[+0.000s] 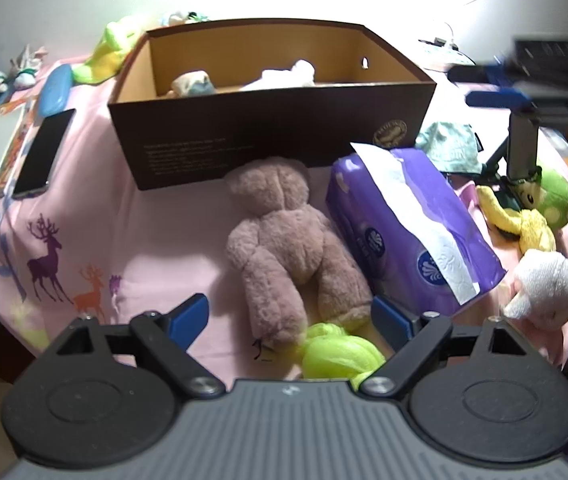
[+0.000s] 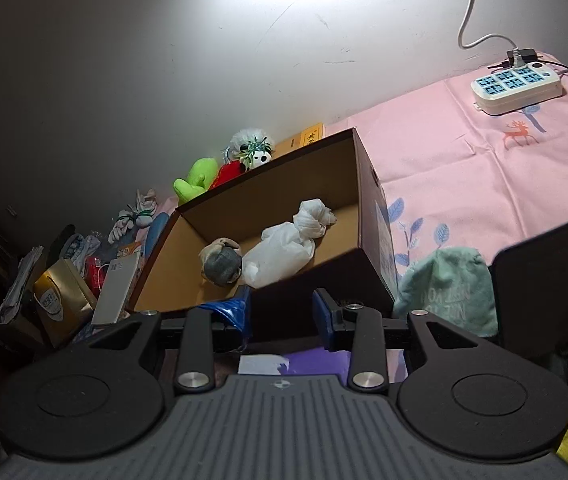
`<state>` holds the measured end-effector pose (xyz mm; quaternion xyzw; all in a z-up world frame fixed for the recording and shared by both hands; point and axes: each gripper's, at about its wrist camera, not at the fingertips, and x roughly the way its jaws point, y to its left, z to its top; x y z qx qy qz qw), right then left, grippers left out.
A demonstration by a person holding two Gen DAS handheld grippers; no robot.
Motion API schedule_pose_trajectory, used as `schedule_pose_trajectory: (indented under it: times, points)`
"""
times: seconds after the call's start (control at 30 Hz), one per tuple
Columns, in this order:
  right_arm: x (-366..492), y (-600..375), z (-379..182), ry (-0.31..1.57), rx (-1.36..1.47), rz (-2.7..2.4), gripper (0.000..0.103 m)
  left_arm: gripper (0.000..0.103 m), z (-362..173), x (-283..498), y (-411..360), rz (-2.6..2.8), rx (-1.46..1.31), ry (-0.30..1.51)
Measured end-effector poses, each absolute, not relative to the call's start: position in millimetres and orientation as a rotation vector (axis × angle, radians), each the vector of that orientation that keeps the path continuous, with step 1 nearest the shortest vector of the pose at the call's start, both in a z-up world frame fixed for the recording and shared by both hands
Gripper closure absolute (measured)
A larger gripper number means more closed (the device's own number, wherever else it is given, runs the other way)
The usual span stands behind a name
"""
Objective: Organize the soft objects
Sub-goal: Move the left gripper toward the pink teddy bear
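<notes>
Left gripper (image 1: 290,314): fingers spread wide and released, hovering low over the pink teddy bear's legs.
Pink teddy bear (image 1: 288,236): face down on the pink deer-print cloth (image 1: 83,240), head touching the box's front wall; a yellow-green soft toy (image 1: 336,354) lies at its feet.
Purple tissue pack (image 1: 408,220): just beside the bear, on its right.
Right gripper (image 2: 281,312): fingers partly apart, nothing between them, aimed at the box.
Cardboard box (image 2: 368,208): open-topped, holding a grey sock ball (image 2: 221,264) and two white bundles (image 2: 284,252).
Step, as I judge: picking the next soft item, likely the bear.
Next move: lower the left fingers around a leg or the torso, close, lift over the wall.
</notes>
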<state>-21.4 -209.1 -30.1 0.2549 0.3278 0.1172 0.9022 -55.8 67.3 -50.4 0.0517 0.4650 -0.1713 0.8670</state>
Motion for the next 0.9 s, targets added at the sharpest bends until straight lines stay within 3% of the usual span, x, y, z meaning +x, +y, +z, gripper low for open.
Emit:
schedule_pose_trajectory:
  times: [0.5,0.9]
  points:
    - [-104,-243,-64,0.755,0.573,0.052,0.085,0.013,-62,-28,53,-0.393,0.183,0.966]
    - [-110,-248,-72,0.766,0.604,0.017,0.085,0.012,-92,10,72,-0.410,-0.070,1.058]
